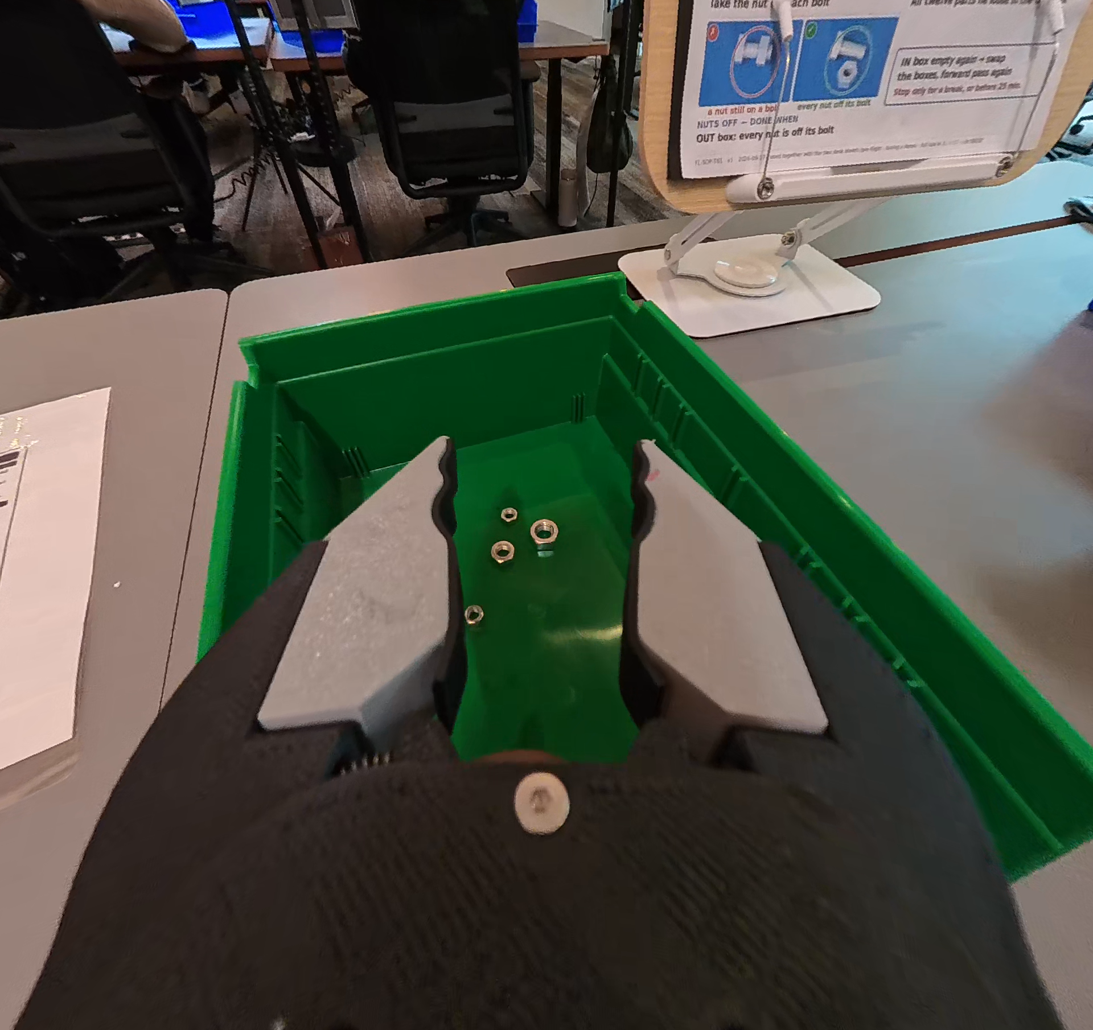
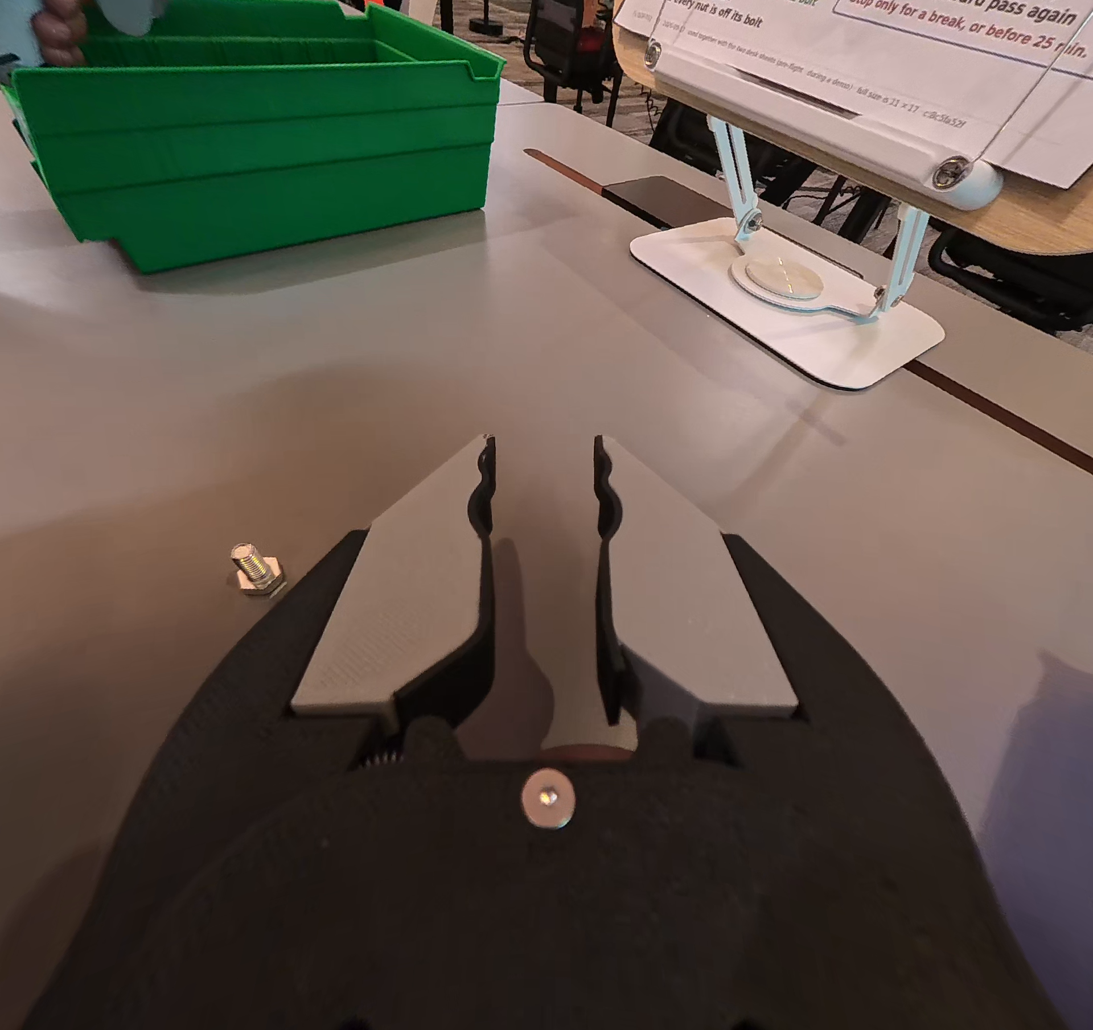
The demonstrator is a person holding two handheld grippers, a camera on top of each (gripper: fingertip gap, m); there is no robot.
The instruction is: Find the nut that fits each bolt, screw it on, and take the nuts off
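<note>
Left gripper [image 1: 541, 457]: spread, empty, poised over green bin [image 1: 473, 375], likely choosing among four loose nuts [image 1: 544, 530] on its floor. Right gripper [image 2: 544, 457]: spread, empty, low over grey table [image 2: 355, 381]. Bolt [image 2: 255, 570]: standing head-down just beside it, threads up, presumably ready for a nut.

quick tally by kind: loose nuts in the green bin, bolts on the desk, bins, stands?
Nuts: 4, loose on the floor of the bin
Bolts: 1, standing on its head on the desk, thread up
Green bin: 1
Stand with the instruction sheet: 1
Total: 7
</note>
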